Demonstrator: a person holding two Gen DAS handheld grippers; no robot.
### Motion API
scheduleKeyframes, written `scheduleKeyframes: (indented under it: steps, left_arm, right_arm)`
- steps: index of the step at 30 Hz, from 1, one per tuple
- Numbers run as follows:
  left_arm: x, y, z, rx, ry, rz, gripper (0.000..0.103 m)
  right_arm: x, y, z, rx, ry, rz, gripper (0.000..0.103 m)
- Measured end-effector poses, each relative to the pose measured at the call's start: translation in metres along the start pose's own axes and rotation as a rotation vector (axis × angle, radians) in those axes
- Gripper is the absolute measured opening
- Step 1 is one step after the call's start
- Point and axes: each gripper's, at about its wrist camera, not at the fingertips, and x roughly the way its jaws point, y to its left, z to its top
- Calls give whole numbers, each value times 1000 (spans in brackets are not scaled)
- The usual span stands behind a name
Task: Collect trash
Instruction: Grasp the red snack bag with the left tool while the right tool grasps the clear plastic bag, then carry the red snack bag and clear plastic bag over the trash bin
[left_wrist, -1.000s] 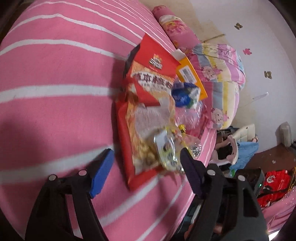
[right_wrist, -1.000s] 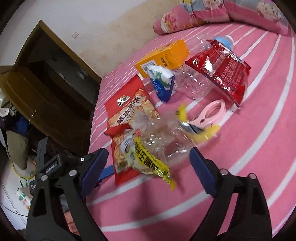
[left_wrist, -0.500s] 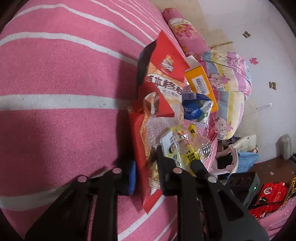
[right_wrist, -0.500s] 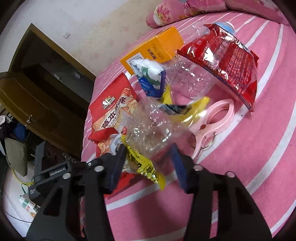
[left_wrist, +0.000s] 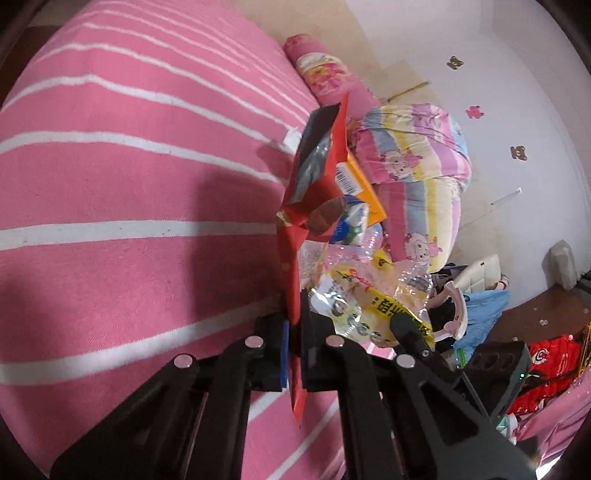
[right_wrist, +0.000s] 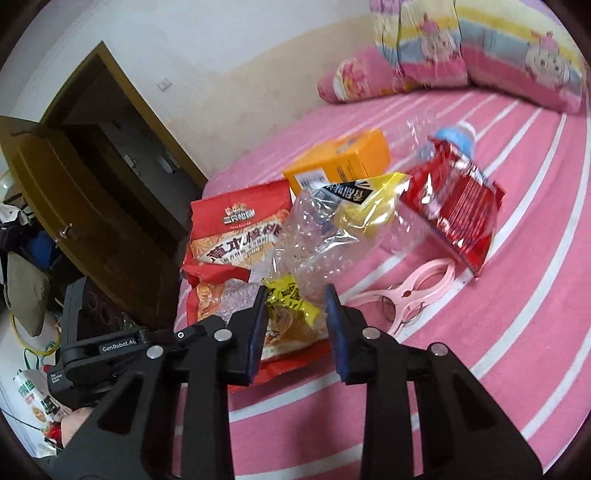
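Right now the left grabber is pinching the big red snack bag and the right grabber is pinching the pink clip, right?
Not quite. The right gripper is shut on the crumpled clear plastic bottle, not the pink clip, which lies untouched on the bed beside it, as the right wrist view shows. The left gripper is indeed pinching the big red snack bag.

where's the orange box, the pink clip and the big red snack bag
orange box (right_wrist: 343, 162): right wrist view, on its top face.
pink clip (right_wrist: 410, 293): right wrist view, at its spring joint.
big red snack bag (right_wrist: 240, 229): right wrist view, on its printed front.
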Motion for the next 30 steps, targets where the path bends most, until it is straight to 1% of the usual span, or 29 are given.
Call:
scheduleKeyframes:
  steps: [3, 4, 14, 18, 24, 28, 30]
  left_arm:
    - [-14, -3, -6, 14, -22, -12, 4]
    - [-19, -6, -9, 22, -32, -13, 4]
    - [-61, -16, -32, 39, -104, -71, 4]
    - [-76, -22, -43, 57, -123, -101, 4]
    - [-84, -31, -57, 95, -129, -106, 4]
    - [-91, -43, -69, 139, -135, -125, 4]
    - [-96, -48, -76, 143, -140, -136, 4]
  right_arm:
    - [-14, 4, -5, -6, -25, 11, 27]
    - [-18, 6, -6, -13, -29, 13, 13]
    - [-52, 34, -16, -79, -71, 44, 12]
    - [-67, 36, -21, -86, -84, 48, 12]
    - [-95, 37, -28, -63, -118, 70, 12]
    - [-121, 39, -35, -44, -142, 94, 12]
    - [-135, 39, -38, -21, -157, 101, 12]
